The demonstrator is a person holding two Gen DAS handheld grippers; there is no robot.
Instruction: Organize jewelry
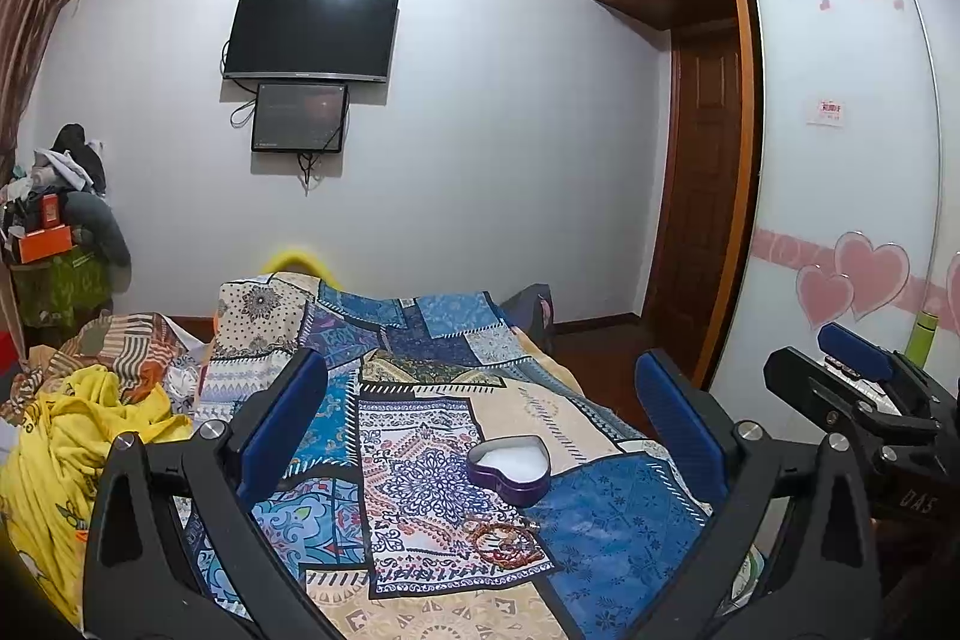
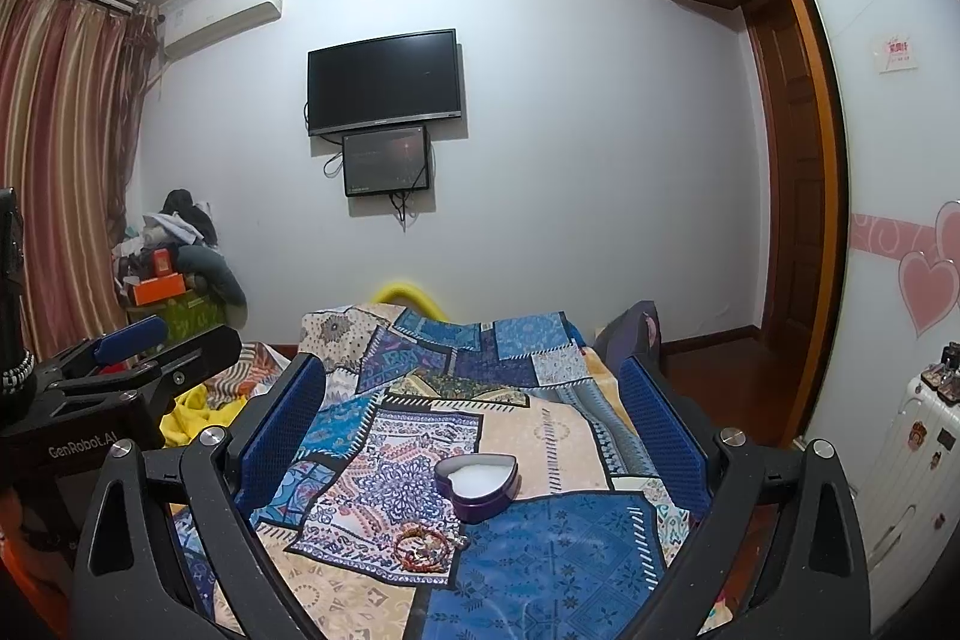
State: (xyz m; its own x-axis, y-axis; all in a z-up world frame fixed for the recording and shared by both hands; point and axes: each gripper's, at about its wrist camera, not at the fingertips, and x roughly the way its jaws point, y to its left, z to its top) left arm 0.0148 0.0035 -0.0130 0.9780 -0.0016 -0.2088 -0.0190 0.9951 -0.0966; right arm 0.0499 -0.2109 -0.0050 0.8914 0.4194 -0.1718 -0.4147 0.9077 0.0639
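A purple heart-shaped tin (image 1: 510, 467) (image 2: 478, 481) with a white lining lies open on the patchwork bedspread (image 1: 612, 526) (image 2: 540, 550). Just in front of it lies a small heap of red-orange bead bracelets (image 1: 501, 541) (image 2: 422, 549). My left gripper (image 1: 480, 400) is held above the bed, open, with nothing between its blue pads. My right gripper (image 2: 474, 400) is also open and empty, hovering over the same spot. Each gripper shows at the edge of the other's view: the right gripper (image 1: 858, 364) and the left gripper (image 2: 138, 340).
Yellow and striped bedding (image 1: 78, 430) is piled at the bed's left. A wardrobe with heart stickers (image 1: 852, 220) and a white suitcase (image 2: 906, 460) stand to the right. A TV (image 2: 384, 82) hangs on the far wall, and a clutter pile (image 2: 174, 268) sits by the curtain.
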